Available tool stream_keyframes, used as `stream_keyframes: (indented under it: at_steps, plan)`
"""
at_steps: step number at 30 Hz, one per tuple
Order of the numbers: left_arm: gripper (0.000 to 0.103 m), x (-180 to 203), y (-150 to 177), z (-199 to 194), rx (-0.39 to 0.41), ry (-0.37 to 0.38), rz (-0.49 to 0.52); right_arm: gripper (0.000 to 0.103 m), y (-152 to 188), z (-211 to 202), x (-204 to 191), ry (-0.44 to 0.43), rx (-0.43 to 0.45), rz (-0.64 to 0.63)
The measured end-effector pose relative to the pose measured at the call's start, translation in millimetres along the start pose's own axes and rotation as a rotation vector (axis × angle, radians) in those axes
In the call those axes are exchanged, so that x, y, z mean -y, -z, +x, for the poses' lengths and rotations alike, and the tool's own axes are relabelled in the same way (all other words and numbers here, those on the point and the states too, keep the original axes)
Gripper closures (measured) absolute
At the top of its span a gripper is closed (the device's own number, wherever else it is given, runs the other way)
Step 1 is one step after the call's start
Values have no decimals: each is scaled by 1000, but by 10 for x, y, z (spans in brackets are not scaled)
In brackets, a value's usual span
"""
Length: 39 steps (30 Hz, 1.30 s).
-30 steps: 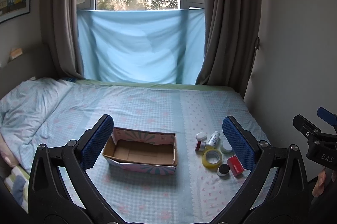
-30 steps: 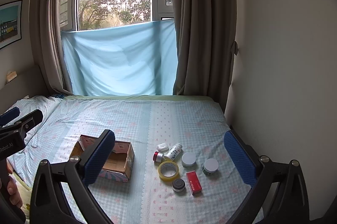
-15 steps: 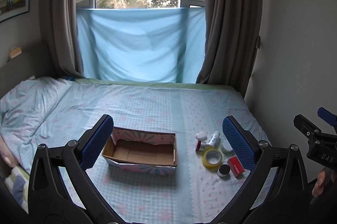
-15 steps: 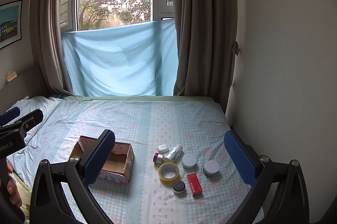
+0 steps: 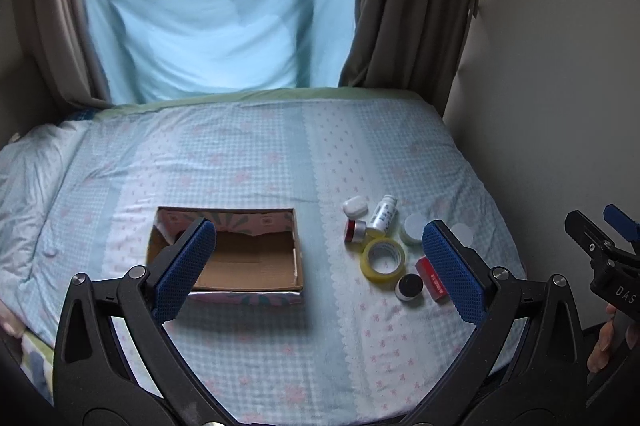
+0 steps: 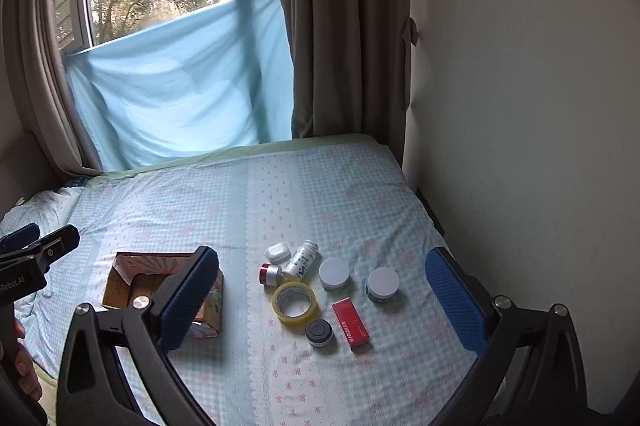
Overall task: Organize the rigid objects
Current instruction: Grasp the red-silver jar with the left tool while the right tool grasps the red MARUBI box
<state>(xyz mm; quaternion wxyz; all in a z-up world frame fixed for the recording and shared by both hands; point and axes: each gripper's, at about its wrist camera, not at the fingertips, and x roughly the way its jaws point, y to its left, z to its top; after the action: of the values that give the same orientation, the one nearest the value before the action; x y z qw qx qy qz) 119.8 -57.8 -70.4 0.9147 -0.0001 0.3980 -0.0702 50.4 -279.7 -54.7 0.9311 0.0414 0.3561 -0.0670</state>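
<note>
An open cardboard box (image 5: 240,258) (image 6: 124,286) lies on the bed with nothing inside. Right of it sits a cluster: a yellow tape roll (image 5: 383,260) (image 6: 295,302), a red box (image 5: 431,278) (image 6: 351,322), a black-lidded jar (image 5: 409,286) (image 6: 319,332), a white bottle (image 5: 383,214) (image 6: 302,260), a red-capped jar (image 5: 354,230) (image 6: 269,273), a white case (image 5: 355,205) (image 6: 277,252) and two white-lidded jars (image 6: 333,273) (image 6: 383,284). My left gripper (image 5: 318,270) hangs open above box and cluster. My right gripper (image 6: 320,304) hangs open over the cluster.
The bed (image 5: 248,161) has a checked blue sheet and a rumpled duvet (image 5: 28,185) at the left. A wall (image 6: 520,145) runs along its right edge. Curtains (image 6: 340,25) and a blue cloth (image 6: 180,93) close the far end.
Both grippers have tilted down and moved closer to the bed, so the box and the cluster sit higher and larger in view. Both stay open.
</note>
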Motion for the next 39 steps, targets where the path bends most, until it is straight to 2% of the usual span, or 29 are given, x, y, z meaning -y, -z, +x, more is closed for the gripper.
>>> stream_keyframes:
  at_steps: [6, 13, 18, 20, 25, 28, 29, 32, 34, 39]
  plan:
    - [0, 406, -42, 1113, -165, 49, 77, 0, 139, 743, 280, 33, -122, 3]
    - [0, 755, -50, 2403, -342, 57, 169, 0, 440, 1666, 630, 41, -272, 41]
    - [1, 857, 65, 3268, -470, 66, 185, 0, 694, 2286, 774, 42, -377, 43]
    - [4, 884, 142, 3561, -519, 61, 197, 0, 798, 2535, 798, 37, -421, 32]
    - [7, 853, 356, 4123, -632, 39, 204, 2, 1052, 3048, 813, 19, -530, -9]
    - [7, 823, 482, 4375, -679, 21, 227, 13, 1230, 3313, 752, 44, -616, -87]
    - [7, 807, 518, 4433, -694, 21, 232, 16, 1286, 3368, 743, 45, -637, -100]
    - [10, 782, 610, 4595, -729, 14, 249, 17, 1428, 3489, 722, 24, -692, -118]
    - [17, 768, 657, 4683, -748, 9, 255, 17, 1492, 3555, 686, 23, -717, -153]
    - [19, 753, 759, 4876, -778, 9, 273, 22, 1621, 3731, 636, 6, -780, -193]
